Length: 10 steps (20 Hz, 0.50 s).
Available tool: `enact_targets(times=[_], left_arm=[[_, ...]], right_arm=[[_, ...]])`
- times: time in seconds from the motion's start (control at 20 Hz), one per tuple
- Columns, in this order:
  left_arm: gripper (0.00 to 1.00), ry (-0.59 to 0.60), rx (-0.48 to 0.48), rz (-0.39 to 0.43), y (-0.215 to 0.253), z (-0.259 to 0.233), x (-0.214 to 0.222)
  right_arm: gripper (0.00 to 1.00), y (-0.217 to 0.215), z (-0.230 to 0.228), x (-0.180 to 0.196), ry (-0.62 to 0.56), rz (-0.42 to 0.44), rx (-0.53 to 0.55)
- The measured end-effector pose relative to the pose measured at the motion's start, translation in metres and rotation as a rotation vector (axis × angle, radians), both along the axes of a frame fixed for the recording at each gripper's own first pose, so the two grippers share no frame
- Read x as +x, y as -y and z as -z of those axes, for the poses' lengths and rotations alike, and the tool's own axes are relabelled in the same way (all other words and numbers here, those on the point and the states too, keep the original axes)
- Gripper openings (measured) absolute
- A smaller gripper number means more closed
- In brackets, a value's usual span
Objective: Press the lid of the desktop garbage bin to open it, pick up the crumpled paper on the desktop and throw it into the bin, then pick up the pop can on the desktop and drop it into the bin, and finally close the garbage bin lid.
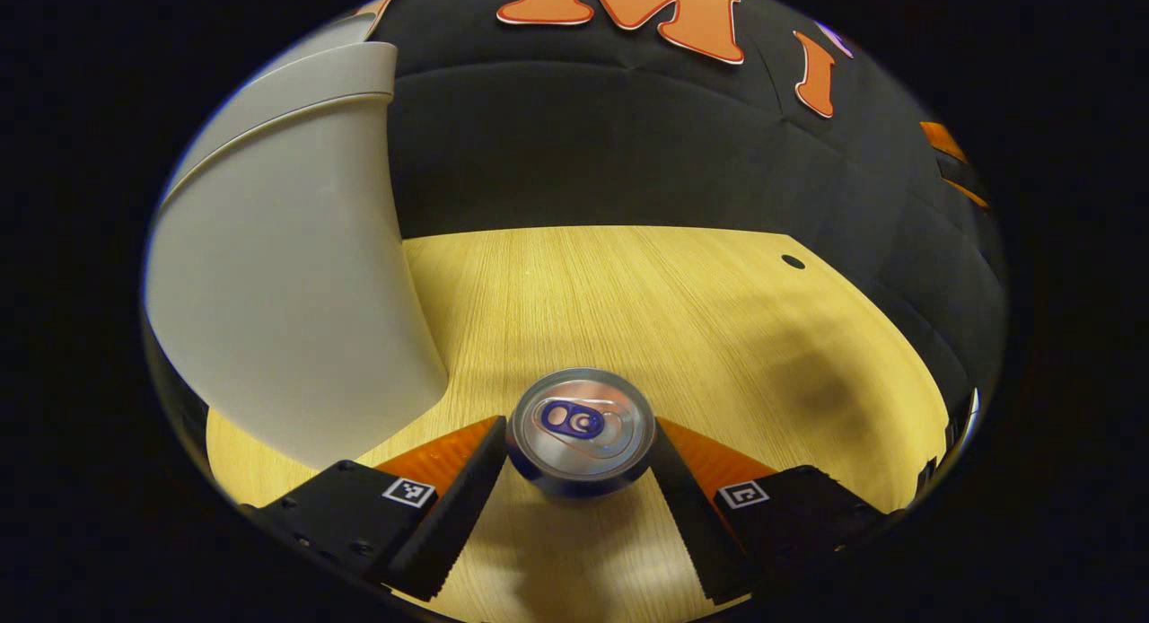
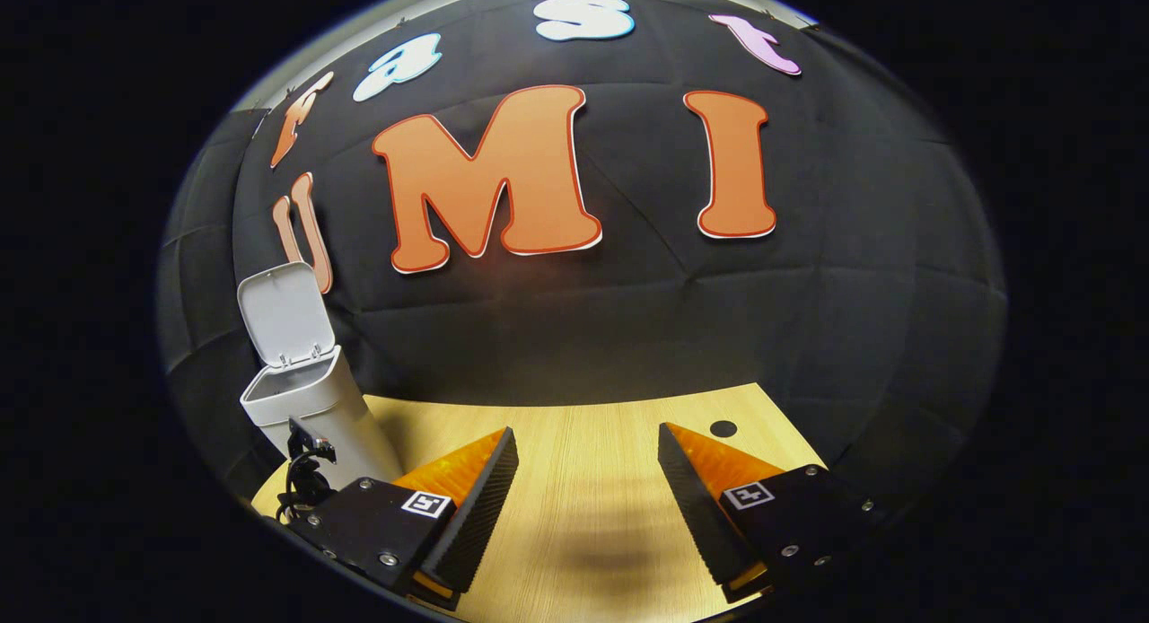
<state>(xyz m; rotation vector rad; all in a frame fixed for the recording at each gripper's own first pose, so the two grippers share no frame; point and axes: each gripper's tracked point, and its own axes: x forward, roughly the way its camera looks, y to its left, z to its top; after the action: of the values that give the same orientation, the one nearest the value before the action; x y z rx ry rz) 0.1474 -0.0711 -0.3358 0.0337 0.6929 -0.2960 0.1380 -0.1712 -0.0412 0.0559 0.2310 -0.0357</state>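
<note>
The pop can [image 1: 582, 430] stands upright on the wooden table [image 1: 682, 318], seen from above with its tab facing me. My left gripper [image 1: 579, 443] is open, and its two fingers flank the can on either side, close to its rim. The pale grey garbage bin [image 1: 287, 273] rises just to the left of the can. In the right gripper view the bin [image 2: 314, 403] stands at the far left with its lid [image 2: 283, 318] tipped up and open. My right gripper [image 2: 588, 479] hangs open over bare table with nothing between its fingers.
A small dark round hole [image 1: 793, 261] marks the table's far right; the same hole [image 2: 723, 428] lies beyond the right gripper's finger. A black device with cables [image 2: 305, 466] sits in front of the bin. The black cloth wall closes off the back.
</note>
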Motion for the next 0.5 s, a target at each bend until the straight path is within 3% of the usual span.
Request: enact_targets(times=[0.05,0.1,0.5], left_arm=[[0.98,0.001,0.0,-0.002,0.0,-0.001,0.001],[0.87,0.002,0.001,0.0,0.0,0.001,0.001],[0.84,0.068,0.02,0.028,0.002,-0.037,-0.008]], right_arm=[[0.94,0.001,0.0,-0.001,0.0,0.002,0.0],[0.94,0.001,-0.001,-0.001,0.001,0.001,-0.002],[0.94,-0.001,0.001,-0.002,-0.007,-0.026,-0.031]])
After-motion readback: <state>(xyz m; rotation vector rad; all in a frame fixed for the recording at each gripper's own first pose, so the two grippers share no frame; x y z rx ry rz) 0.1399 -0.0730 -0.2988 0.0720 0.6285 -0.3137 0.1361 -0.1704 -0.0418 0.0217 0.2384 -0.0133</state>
